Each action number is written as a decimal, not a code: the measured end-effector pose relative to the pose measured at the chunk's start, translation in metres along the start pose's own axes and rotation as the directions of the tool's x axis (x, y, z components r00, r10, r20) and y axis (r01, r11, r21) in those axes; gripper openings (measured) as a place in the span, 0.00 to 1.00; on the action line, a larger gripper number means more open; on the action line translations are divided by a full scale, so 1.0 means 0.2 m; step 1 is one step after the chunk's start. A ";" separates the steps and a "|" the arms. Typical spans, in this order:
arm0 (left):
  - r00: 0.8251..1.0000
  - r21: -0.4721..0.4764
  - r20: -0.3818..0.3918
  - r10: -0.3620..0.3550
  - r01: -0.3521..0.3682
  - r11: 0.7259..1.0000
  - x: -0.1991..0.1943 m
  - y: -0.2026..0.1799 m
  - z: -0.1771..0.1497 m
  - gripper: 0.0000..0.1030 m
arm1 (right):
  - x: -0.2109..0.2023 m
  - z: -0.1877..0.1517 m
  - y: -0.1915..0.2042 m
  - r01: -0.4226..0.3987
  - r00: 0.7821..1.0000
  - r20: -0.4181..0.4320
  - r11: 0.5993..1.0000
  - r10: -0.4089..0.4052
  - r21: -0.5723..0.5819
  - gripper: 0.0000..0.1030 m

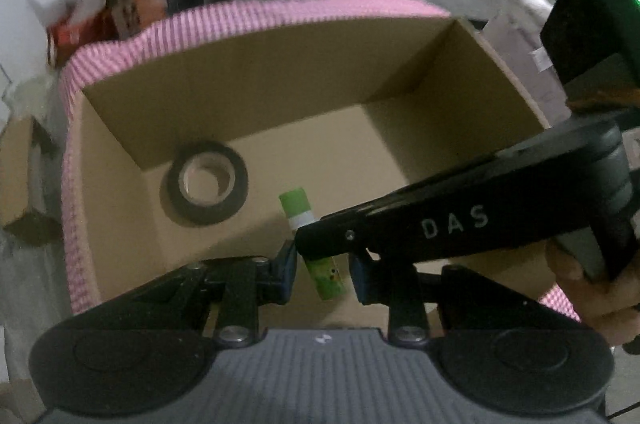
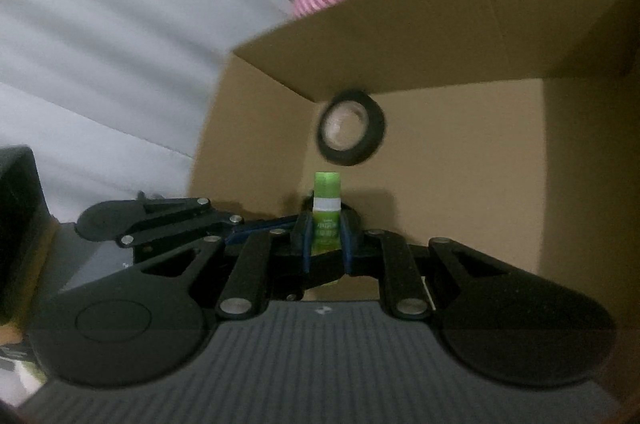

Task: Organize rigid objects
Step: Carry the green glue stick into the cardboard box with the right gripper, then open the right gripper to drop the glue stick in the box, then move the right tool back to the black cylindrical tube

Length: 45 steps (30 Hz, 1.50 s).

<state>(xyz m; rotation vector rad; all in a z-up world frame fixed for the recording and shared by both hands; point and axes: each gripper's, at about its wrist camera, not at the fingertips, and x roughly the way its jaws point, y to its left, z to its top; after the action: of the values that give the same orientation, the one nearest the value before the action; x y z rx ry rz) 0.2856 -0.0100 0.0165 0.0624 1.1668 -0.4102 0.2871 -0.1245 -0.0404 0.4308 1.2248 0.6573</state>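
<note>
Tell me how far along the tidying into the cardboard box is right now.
Done: the black tape roll already lies flat on the floor of the cardboard box. In hand: the right gripper is shut on the green glue stick, holding it over the box. The left gripper is closed and empty. Left: releasing the stick; other items outside the box aren't visible.

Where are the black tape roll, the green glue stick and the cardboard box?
black tape roll (image 1: 204,183): left wrist view, on its ring.
green glue stick (image 2: 327,183): right wrist view, on its cap.
brown cardboard box (image 1: 256,75): left wrist view, on its far inner wall.
</note>
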 end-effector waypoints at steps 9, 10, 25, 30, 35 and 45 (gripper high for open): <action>0.991 -0.020 -0.135 0.027 -0.030 0.999 0.16 0.05 0.04 0.29 | 0.16 0.02 -0.01 0.058 0.991 -0.125 0.998 -0.055 0.014 0.14; 0.989 -0.020 -0.141 0.033 -0.036 0.999 0.17 0.04 0.04 0.29 | 0.16 0.01 -0.01 0.062 0.990 -0.131 0.998 -0.060 0.014 0.15; 0.988 0.049 0.151 0.039 -0.047 0.998 -0.37 -0.12 -0.08 0.61 | -0.42 -0.21 0.19 -0.007 0.989 0.146 0.990 0.027 -0.139 0.34; 0.954 0.092 0.300 0.007 -0.036 0.995 -0.65 -0.27 -0.28 0.71 | -0.85 -0.52 0.24 -0.026 0.949 0.303 0.978 0.089 -0.207 0.48; 0.926 0.146 0.371 -0.063 0.009 0.989 -0.75 -0.46 -0.52 0.76 | -1.12 -0.89 0.18 -0.017 0.916 0.388 0.975 0.105 -0.222 0.51; 0.949 0.163 0.237 -0.208 0.173 0.971 -0.31 -0.73 -0.87 0.64 | -0.94 -1.35 -0.17 0.115 0.936 0.343 0.990 -0.080 -0.082 0.51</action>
<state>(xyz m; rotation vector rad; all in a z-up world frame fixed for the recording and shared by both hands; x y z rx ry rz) 0.0605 -0.0830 0.0267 0.0186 0.8935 -0.6533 0.0008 -0.2878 -0.0071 0.3780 0.8748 0.5304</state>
